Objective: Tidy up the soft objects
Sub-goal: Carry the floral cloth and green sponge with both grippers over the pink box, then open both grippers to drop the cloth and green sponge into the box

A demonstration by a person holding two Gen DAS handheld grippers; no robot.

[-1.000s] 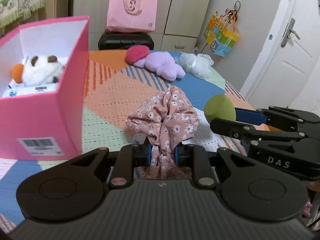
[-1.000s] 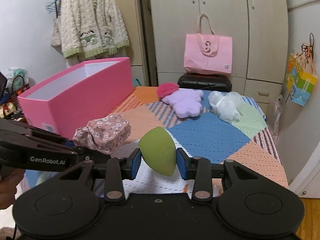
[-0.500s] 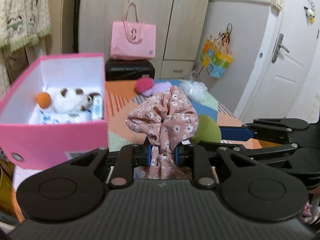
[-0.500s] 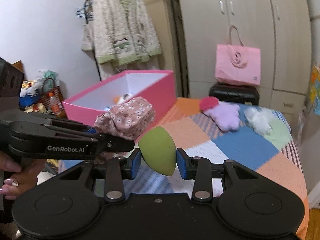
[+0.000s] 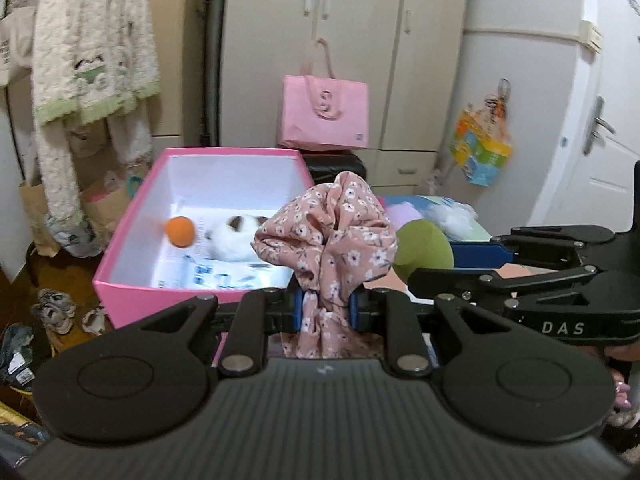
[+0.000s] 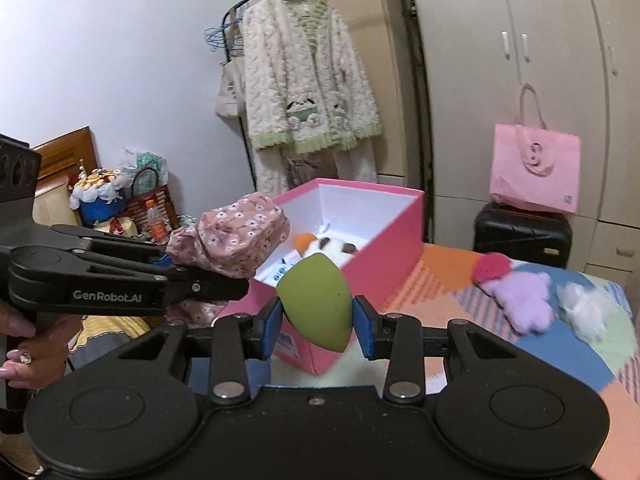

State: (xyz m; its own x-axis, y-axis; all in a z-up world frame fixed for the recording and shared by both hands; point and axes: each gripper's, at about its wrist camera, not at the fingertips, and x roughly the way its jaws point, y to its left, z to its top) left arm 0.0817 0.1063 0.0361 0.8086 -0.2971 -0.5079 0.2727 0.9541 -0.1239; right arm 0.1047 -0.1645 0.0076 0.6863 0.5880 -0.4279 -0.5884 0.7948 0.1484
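Note:
My left gripper (image 5: 325,307) is shut on a pink floral scrunchie (image 5: 332,240) and holds it in the air near the front edge of the pink box (image 5: 132,220). My right gripper (image 6: 316,320) is shut on a green egg-shaped sponge (image 6: 316,304), raised just right of the box (image 6: 384,248). The sponge also shows in the left wrist view (image 5: 424,248), and the scrunchie in the right wrist view (image 6: 236,240). The box holds an orange ball (image 5: 180,231) and a white plush (image 5: 236,236).
A purple plush (image 6: 520,296), a magenta pompom (image 6: 490,266) and a white fluffy item (image 6: 584,308) lie on the patchwork table (image 6: 568,356). A pink bag (image 6: 534,176) sits on a black case behind. A cardigan (image 6: 304,80) hangs at the back.
Both grippers have risen and swung left toward the pink box, carrying the scrunchie and the sponge. The box's inside now shows more from above.

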